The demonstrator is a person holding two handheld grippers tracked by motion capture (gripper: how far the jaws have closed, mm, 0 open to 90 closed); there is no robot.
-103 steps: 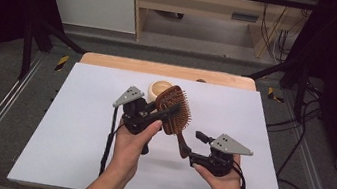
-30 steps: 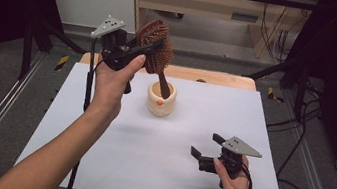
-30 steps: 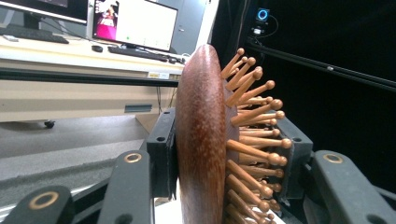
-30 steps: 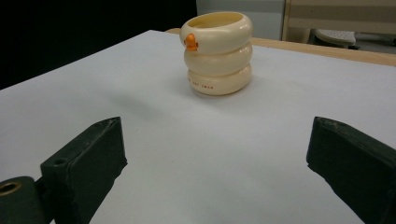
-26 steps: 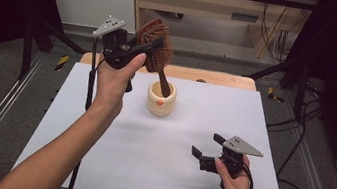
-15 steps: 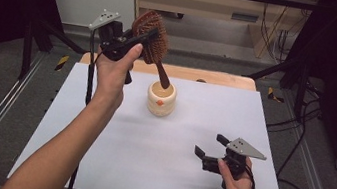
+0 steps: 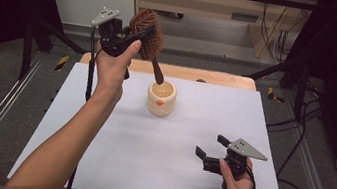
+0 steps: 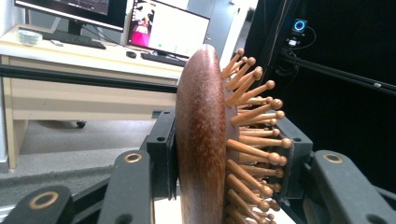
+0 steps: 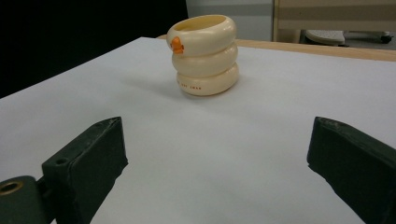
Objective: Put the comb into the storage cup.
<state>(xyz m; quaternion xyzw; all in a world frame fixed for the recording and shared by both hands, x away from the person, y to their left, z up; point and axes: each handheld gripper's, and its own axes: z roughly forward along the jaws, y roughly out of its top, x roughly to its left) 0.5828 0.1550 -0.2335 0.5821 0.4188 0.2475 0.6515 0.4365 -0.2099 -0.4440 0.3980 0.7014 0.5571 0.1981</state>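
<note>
Hairbrush raised over the cup

My left gripper (image 7: 132, 36), upper left of the frame, clamps the wooden hairbrush (image 7: 146, 33), handle tip above the cream cup (image 7: 161, 98) at centre. My right gripper (image 7: 212, 148), lower right, gapes wide, holding nothing.

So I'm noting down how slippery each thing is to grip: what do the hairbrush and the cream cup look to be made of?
Hairbrush: seemingly wood, its reddish-brown back polished smooth with visible grain, and paler wooden pins with rounded tips. The left gripper is shut on its head. Cup: cream, formed as three stacked rings, with a soft sheen; glazed ceramic or moulded plastic, hard to say which.
</note>
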